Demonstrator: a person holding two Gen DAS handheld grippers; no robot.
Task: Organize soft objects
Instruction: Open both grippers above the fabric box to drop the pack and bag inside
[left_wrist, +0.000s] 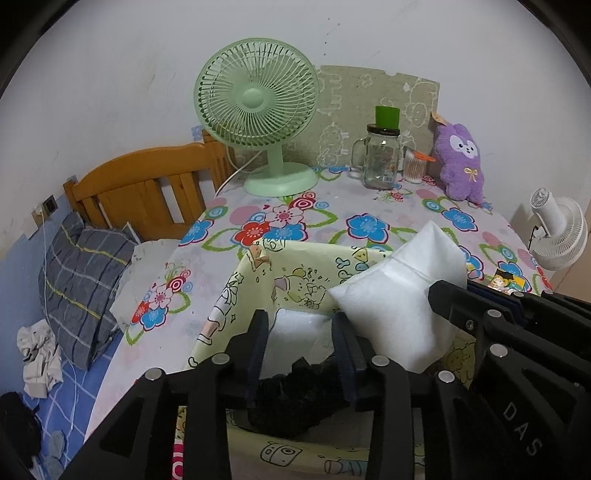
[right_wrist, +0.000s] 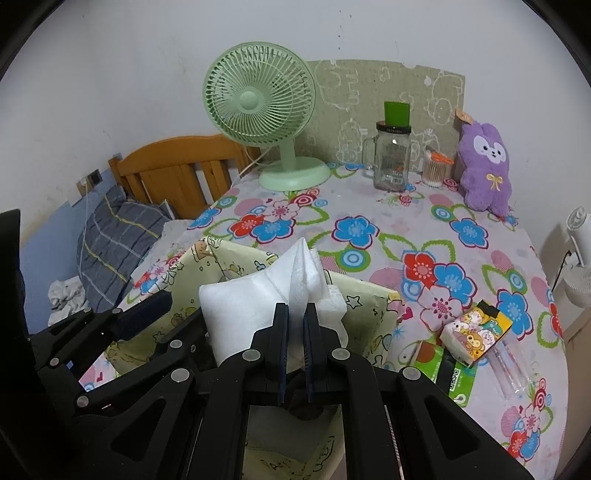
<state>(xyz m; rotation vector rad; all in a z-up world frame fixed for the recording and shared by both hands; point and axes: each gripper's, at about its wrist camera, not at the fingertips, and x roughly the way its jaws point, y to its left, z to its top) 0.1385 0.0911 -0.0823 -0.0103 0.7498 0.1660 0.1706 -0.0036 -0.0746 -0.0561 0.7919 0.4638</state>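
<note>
Flower-patterned desk (right_wrist: 424, 236) beside a bed: the right gripper (right_wrist: 295, 325) pinches a white soft foam pad (right_wrist: 240, 314) above a pale-yellow cartoon-print fabric bin (right_wrist: 369, 306), seemingly for stowing; the left gripper (left_wrist: 301, 332) hangs spread over it.

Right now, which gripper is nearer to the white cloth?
Right. The right gripper is clamped on the white cloth; the left gripper hangs open just beside it over the yellow fabric box.
</note>
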